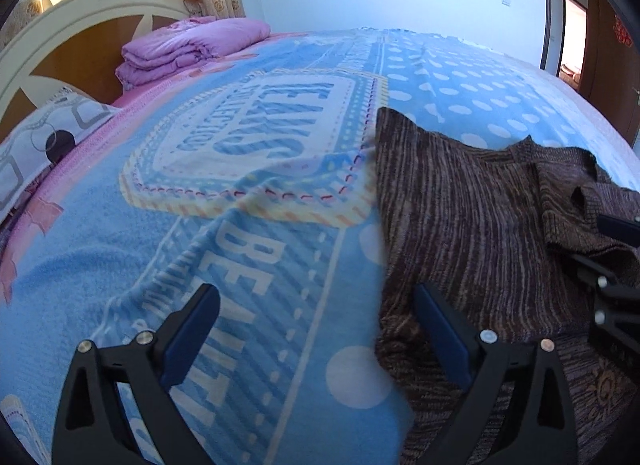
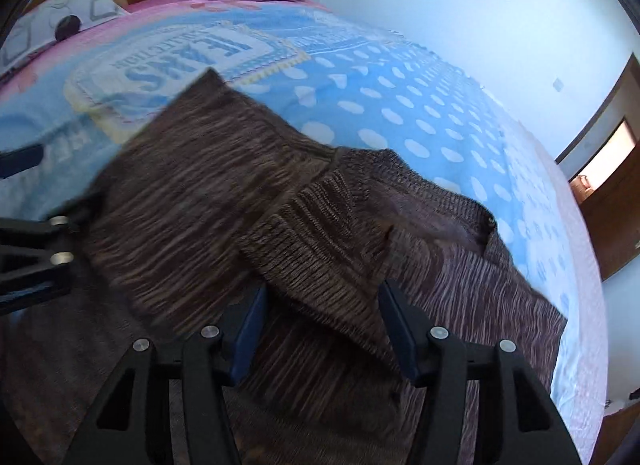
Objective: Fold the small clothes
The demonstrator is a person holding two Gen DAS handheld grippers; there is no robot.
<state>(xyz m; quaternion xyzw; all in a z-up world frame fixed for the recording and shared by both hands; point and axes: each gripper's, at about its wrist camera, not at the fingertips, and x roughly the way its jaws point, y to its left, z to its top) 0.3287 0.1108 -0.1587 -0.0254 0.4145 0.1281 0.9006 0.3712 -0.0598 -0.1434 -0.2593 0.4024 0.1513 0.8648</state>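
On the blanket (image 1: pixel 248 249) before you the sweater (image 1: pixel 460 205) lies at three o'clock, with the folded quilt (image 1: pixel 188 49) and pillow (image 1: pixel 44 141) at eleven.

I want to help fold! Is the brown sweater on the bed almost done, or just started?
Just started, it seems. Done: the brown sweater lies spread on the blue blanket, with one flap already over its middle. In hand: that flap sits between the right gripper's fingers, though they don't seem to press it; the left gripper is open and empty. Left: most of the folding.
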